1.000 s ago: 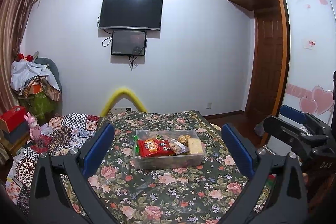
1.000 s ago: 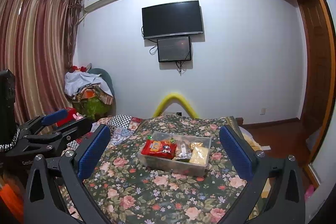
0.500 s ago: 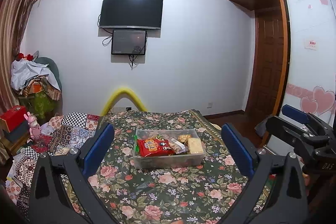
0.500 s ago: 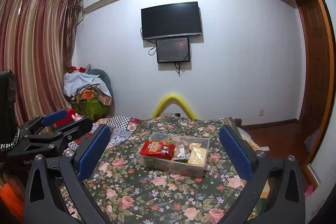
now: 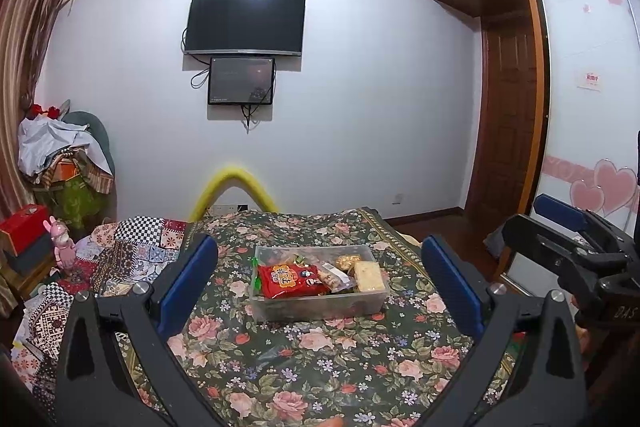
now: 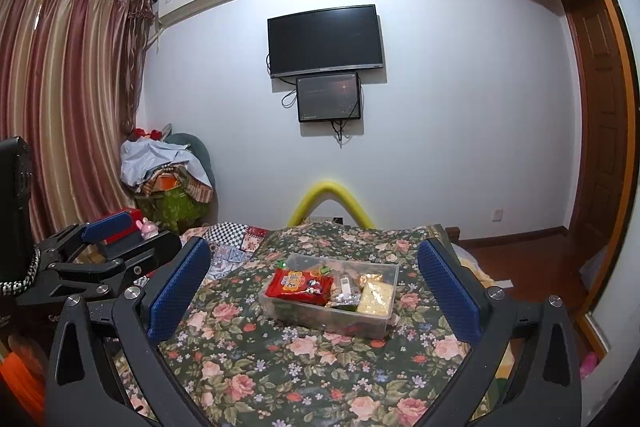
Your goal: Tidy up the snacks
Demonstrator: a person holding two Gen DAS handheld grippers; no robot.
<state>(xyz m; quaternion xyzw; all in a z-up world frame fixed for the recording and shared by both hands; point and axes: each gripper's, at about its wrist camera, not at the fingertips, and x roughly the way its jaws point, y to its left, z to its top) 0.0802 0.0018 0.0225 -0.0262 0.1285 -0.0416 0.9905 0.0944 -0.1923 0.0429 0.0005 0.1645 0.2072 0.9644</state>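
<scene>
Snacks (image 5: pixel 294 281) fill bin (image 5: pixel 320 307); 2 grippers (image 5: pixel 320 281) (image 6: pixel 314 285) hover, seemingly level, spread.

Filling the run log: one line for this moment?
left hand-held gripper open | right hand-held gripper open | clear plastic snack bin untouched on floral bedspread

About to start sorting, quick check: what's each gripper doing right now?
Left gripper: open, holding nothing.
Right gripper: open, holding nothing.

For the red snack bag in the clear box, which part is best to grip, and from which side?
Probably its near long edge, from above. The red snack bag lies flat on top of the other snacks, at the left end of the clear box, so the walls block a side approach. The open left gripper is closer to it.
</scene>
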